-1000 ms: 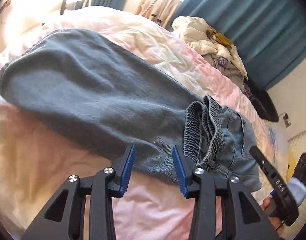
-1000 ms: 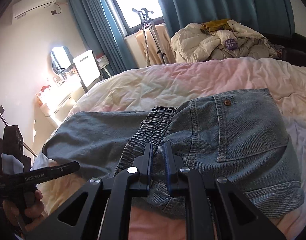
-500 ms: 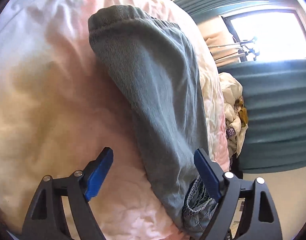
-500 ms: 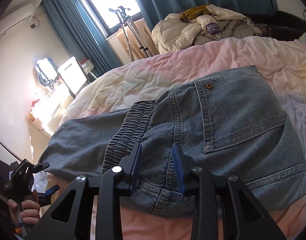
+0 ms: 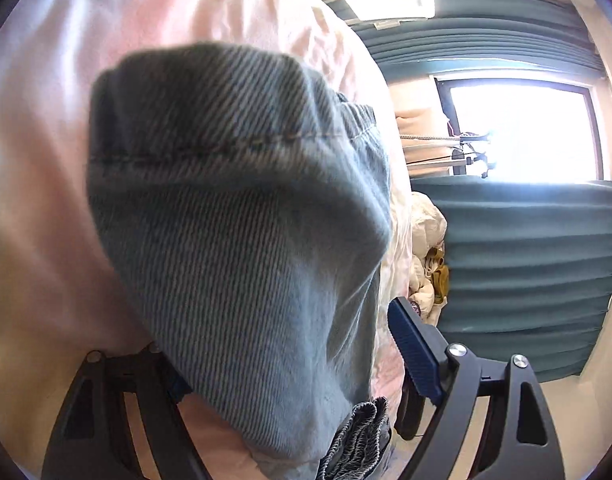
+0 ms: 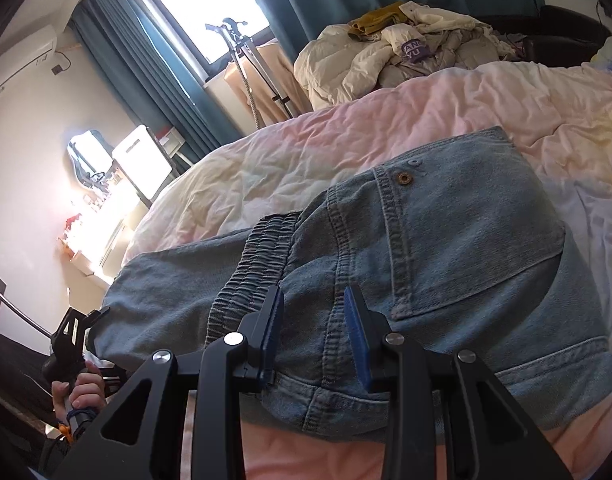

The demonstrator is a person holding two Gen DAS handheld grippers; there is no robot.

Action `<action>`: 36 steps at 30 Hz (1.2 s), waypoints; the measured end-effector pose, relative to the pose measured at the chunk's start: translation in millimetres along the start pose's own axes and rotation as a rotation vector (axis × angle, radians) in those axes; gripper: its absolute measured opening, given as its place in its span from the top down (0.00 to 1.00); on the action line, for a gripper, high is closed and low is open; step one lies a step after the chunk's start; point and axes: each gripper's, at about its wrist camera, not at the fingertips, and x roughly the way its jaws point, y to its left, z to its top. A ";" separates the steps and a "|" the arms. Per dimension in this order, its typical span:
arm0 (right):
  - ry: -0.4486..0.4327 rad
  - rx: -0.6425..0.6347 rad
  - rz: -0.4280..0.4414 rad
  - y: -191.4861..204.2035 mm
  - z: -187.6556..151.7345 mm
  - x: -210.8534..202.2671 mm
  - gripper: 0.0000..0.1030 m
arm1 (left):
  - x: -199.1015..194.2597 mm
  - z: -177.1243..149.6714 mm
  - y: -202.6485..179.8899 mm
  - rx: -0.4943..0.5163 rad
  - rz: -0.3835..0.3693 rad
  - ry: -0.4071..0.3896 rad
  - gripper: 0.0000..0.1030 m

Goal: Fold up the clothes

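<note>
Blue denim jeans (image 6: 446, 248) lie partly folded on a pink bed cover (image 6: 386, 128), waistband end nearest me in the right wrist view. My right gripper (image 6: 312, 332) is open, its jaws hovering over the elastic waistband (image 6: 254, 264). In the left wrist view the hemmed leg end of the jeans (image 5: 242, 216) fills the frame, lying between the jaws of my left gripper (image 5: 290, 364). The left gripper is wide open; its left finger is mostly hidden behind the denim. The left gripper also shows at the far left of the right wrist view (image 6: 72, 340).
A heap of pale clothes (image 6: 398, 52) sits beyond the bed's far edge. Teal curtains (image 6: 154, 80) and a bright window stand behind it, with a stand (image 6: 246, 68) in front. A lit dresser (image 6: 98, 216) is at the left.
My left gripper has swung to the leg end of the jeans and opened wide around it. My right gripper has opened from nearly shut and stays over the waistband.
</note>
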 end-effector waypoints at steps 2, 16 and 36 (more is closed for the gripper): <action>-0.021 -0.027 -0.057 -4.6 8.9 -8.2 0.70 | 5.1 -1.4 -1.4 0.020 0.015 -0.002 0.32; 0.186 -0.088 -0.283 -69.6 33.9 65.8 0.70 | 17.9 -14.9 -6.5 0.035 0.027 -0.016 0.74; 0.057 0.306 -0.032 -100.4 26.4 4.2 0.69 | -22.9 -131.1 -173.5 0.535 -0.021 -0.109 0.93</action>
